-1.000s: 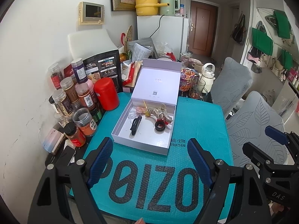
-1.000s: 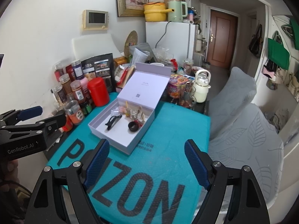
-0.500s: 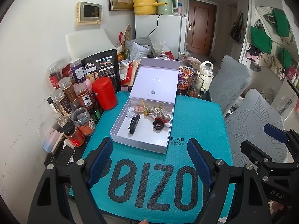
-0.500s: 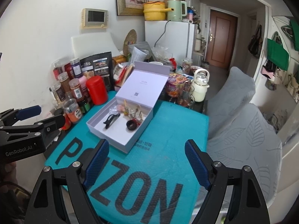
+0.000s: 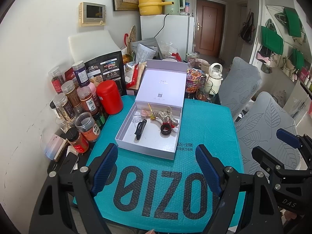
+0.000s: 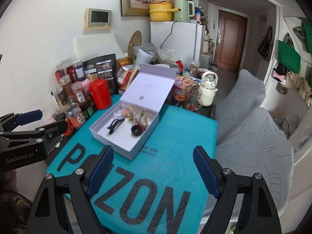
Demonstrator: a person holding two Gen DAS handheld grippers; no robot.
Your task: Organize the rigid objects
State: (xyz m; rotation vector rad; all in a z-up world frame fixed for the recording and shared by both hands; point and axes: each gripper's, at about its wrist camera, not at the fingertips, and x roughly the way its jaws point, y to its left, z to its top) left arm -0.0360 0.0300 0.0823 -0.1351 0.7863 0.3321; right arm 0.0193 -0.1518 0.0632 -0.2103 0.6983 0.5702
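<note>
An open lilac box (image 5: 124, 145) (image 6: 136, 152) sits on a teal POIZON mat (image 5: 204, 128) (image 6: 175, 136), its lid standing up behind. Inside lie a black hair clip (image 5: 140, 130) (image 6: 115, 125), a black ring-shaped scrunchie (image 5: 165, 130) (image 6: 136, 130) and a heap of clear and pink clips (image 5: 161, 115) (image 6: 136, 115). My left gripper (image 5: 156, 169) is open and empty, held back from the box's near edge. My right gripper (image 6: 152, 169) is open and empty, to the right of the box.
Spice jars (image 5: 68, 97) (image 6: 78, 95) and a red canister (image 5: 109, 99) (image 6: 99, 93) crowd the left wall. A noodle cup (image 5: 193, 80), glass mug (image 5: 204, 91) and white kettle (image 5: 214, 78) (image 6: 207, 91) stand behind the mat. Grey chairs (image 5: 263, 120) (image 6: 253, 136) are at the right.
Both grippers have drawn back and up a little from the box. The jaws stay open. Nothing in the box has moved.
</note>
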